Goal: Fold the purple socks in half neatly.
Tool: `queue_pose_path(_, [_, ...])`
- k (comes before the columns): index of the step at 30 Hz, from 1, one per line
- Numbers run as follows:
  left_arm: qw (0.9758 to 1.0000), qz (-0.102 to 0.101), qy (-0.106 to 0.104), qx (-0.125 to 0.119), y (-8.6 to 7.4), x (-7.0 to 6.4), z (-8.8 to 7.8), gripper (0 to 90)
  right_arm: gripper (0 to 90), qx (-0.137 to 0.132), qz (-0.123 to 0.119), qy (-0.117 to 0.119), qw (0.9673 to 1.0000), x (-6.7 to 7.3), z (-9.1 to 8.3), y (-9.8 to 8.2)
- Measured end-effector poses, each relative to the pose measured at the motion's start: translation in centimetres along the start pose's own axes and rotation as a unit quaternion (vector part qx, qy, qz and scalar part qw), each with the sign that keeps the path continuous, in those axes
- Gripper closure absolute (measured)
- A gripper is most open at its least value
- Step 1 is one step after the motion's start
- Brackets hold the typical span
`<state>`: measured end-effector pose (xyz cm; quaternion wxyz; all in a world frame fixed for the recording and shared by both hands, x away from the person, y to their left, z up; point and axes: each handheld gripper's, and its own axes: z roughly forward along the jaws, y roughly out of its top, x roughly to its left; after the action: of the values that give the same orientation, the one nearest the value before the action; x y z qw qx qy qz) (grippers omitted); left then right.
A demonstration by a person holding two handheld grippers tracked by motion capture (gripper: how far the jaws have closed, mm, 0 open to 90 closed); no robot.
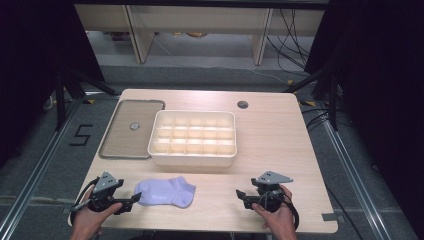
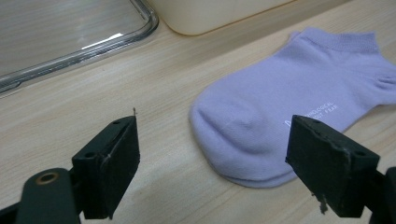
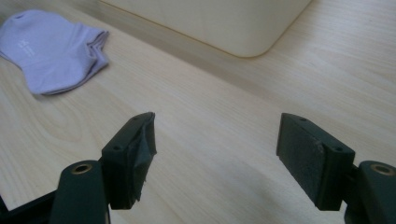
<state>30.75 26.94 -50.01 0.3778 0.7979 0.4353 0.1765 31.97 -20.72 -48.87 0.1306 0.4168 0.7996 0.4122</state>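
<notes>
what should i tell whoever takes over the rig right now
Left gripper: open, empty, jaws aimed at the toe end of the purple sock, close to it, not gripping.
Right gripper: open, empty, over bare table to the sock's right.
Sock lies flat near the front edge. Divided cream box sits behind it, its compartments look empty; clear lid lies flat to the box's left.
Done: nothing picked up yet.
Left: probably grab the sock and put it into the box.

Soft, matt lilac knitted-cloth ankle sock [image 2: 280, 116] with ribbed cuff, on pale, smooth wood-grain tabletop [image 2: 154, 84]; glossy clear plastic tray lid [image 2: 70, 32]; smooth cream plastic divided box [image 1: 192, 139]; matt black gripper pads [image 3: 308, 154], worn at edges.
</notes>
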Motion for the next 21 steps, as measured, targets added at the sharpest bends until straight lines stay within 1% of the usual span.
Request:
queue_pose_path(1, [1.0000, 0.001, -0.004, -0.007, 0.0, 0.0, 0.1, 16.4, 31.7, 0.002, 0.004, 0.003, 1.0000, 0.2, -0.1, 0.0])
queue_pose_path(2, [1.0000, -0.003, -0.001, -0.005, 0.0, -0.2, 0.1, 16.4, 34.3, 0.004, 0.000, 0.006, 1.0000, 0.4, -0.1, 0.1])
queue_pose_path(3, [1.0000, -0.003, 0.001, -0.002, 0.1, -0.3, 0.1, 16.4, 34.8, -0.001, -0.005, 0.015, 0.9999, 0.6, -0.1, 0.2])
queue_pose_path(4, [1.0000, 0.003, -0.002, 0.000, 0.1, -0.2, 0.1, 16.4, 35.3, 0.002, -0.007, 0.010, 0.9999, 0.7, -0.1, 0.2])
queue_pose_path(5, [1.0000, 0.003, -0.003, -0.004, 0.0, -0.3, 0.2, 16.4, 36.8, 0.001, -0.011, 0.007, 0.9999, 0.8, -0.1, 0.3])
queue_pose_path(7, [1.0000, 0.000, -0.005, -0.005, 0.0, -0.3, 0.2, 16.4, 38.8, 0.000, -0.014, 0.003, 0.9999, 1.0, -0.1, 0.4])
queue_pose_path(8, [1.0000, 0.002, -0.002, -0.002, 0.1, -0.4, 0.1, 16.4, 39.3, 0.001, -0.013, 0.005, 0.9999, 1.1, 0.0, 0.5])
queue_pose_path(9, [1.0000, 0.005, -0.004, -0.003, 0.1, -0.3, 0.1, 16.4, 39.8, -0.002, -0.015, 0.008, 0.9999, 1.1, 0.1, 0.5])
queue_pose_path(10, [1.0000, 0.001, -0.002, -0.003, 0.1, -0.4, 0.0, 16.4, 41.4, 0.000, -0.016, 0.006, 0.9999, 1.1, 0.0, 0.6])
queue_pose_path(11, [1.0000, 0.001, -0.003, -0.004, 0.1, -0.4, 0.0, 16.4, 42.8, -0.001, -0.014, 0.008, 0.9999, 1.3, 0.1, 0.6])
queue_pose_path(13, [1.0000, 0.000, -0.002, -0.005, 0.1, -0.4, 0.1, 16.4, 45.2, -0.001, -0.017, 0.014, 0.9998, 1.4, 0.2, 0.8])
queue_pose_path(14, [1.0000, -0.003, -0.002, -0.008, 0.1, -0.5, 0.1, 16.4, 46.7, -0.001, -0.018, 0.022, 0.9996, 1.6, 0.4, 0.9])
queue_pose_path(15, [1.0000, 0.001, -0.002, -0.008, 0.1, -0.5, 0.0, 16.4, 48.2, 0.003, -0.023, 0.022, 0.9995, 1.8, 0.5, 1.0])
queue_pose_path(16, [0.9999, 0.000, -0.001, -0.013, 0.0, -0.5, 0.1, 16.4, 50.1, 0.004, -0.025, 0.025, 0.9994, 2.0, 0.6, 1.1])
queue_pose_path(17, [0.9999, 0.004, -0.003, -0.011, 0.1, -0.5, 0.0, 16.4, 52.9, 0.006, -0.029, 0.030, 0.9991, 2.3, 0.9, 1.3])
queue_pose_path(18, [1.0000, 0.002, -0.003, -0.009, 0.1, -0.5, 0.0, 16.4, 55.4, 0.009, -0.031, 0.035, 0.9989, 2.6, 1.0, 1.4])
queue_pose_path(19, [0.9999, -0.001, -0.001, -0.014, 0.0, -0.5, 0.1, 16.4, 58.1, 0.009, -0.040, 0.037, 0.9985, 2.8, 1.2, 1.6])
queue_pose_path(20, [0.9999, 0.000, -0.002, -0.013, 0.0, -0.5, 0.1, 16.4, 61.4, 0.008, -0.042, 0.044, 0.9981, 3.1, 1.4, 1.8])
queue_pose_path(21, [0.9999, 0.002, -0.002, -0.013, 0.0, -0.5, 0.0, 16.4, 64.8, 0.008, -0.053, 0.044, 0.9976, 3.4, 1.6, 2.0])
